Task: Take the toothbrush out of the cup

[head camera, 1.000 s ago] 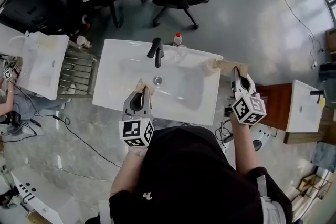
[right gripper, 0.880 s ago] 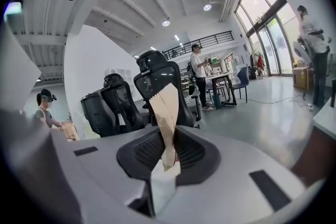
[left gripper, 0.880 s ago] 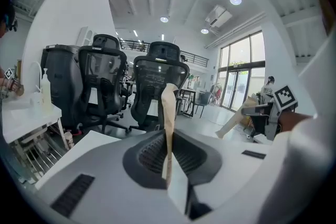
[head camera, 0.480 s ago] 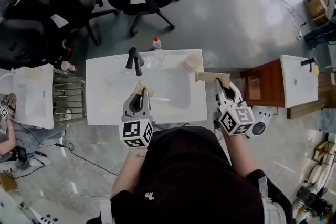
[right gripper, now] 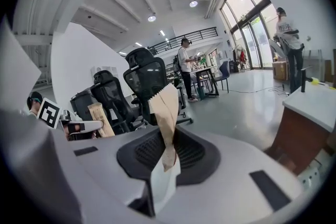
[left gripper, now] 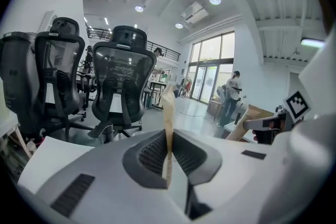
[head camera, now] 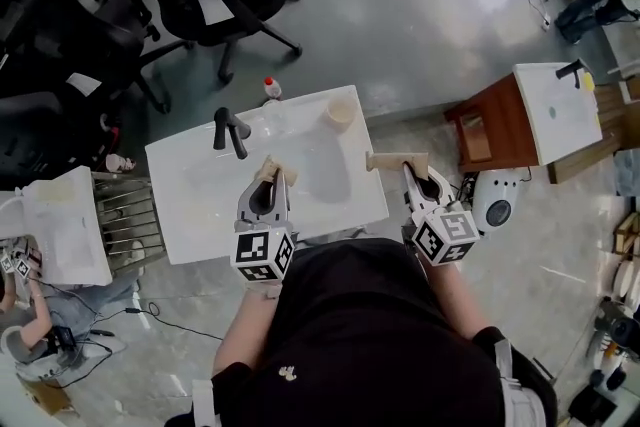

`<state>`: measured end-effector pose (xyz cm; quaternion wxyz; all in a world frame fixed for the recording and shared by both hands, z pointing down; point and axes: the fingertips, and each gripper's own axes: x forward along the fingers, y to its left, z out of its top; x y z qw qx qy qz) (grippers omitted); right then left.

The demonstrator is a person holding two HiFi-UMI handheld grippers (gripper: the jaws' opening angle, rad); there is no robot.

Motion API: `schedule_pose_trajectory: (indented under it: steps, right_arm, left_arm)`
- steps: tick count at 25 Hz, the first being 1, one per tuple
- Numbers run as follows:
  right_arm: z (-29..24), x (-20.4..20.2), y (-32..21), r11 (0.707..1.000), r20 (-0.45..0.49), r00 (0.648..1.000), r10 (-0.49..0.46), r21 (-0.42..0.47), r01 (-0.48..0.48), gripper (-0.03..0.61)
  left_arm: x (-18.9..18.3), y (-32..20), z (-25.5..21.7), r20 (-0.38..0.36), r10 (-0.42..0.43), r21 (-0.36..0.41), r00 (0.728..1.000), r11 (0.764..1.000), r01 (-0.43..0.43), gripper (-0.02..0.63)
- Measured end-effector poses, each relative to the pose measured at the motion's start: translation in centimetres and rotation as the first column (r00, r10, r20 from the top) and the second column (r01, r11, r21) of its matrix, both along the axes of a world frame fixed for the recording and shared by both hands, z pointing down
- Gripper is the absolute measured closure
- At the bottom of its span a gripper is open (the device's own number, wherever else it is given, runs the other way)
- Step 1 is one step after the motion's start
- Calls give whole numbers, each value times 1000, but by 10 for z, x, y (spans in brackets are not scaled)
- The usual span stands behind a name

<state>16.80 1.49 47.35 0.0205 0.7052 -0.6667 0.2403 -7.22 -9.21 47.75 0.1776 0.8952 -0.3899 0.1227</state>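
Brown paper (right gripper: 167,107) is pinched flat in your left claw (head camera: 268,181) and right claw (head camera: 410,171), both shut, so neither is free for the cup (head camera: 340,112) at the basin's (head camera: 200,205) far corner, where no toothbrush shows

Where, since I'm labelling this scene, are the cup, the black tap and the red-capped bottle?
cup (head camera: 340,112): head view, middle of its open mouth.
black tap (head camera: 232,130): head view, on its spout.
red-capped bottle (head camera: 270,87): head view, on its cap end.

Glossy white sink (head camera: 190,205) — matt brown paper packets (right gripper: 167,113); smooth, polished grey floor (head camera: 400,5).
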Motion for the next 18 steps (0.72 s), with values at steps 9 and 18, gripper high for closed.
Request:
schedule_pose_trajectory:
  steps: [9, 18]
  right_arm:
    - [12, 19, 33, 995, 9, 995, 96, -24, -96, 514]
    - [18, 24, 44, 991, 19, 991, 131, -26, -130, 514]
  left_arm:
    - [29, 6, 4, -1, 97, -12, 995, 995, -97, 575]
    - [42, 7, 5, -14, 155, -14, 988, 988, -155, 575]
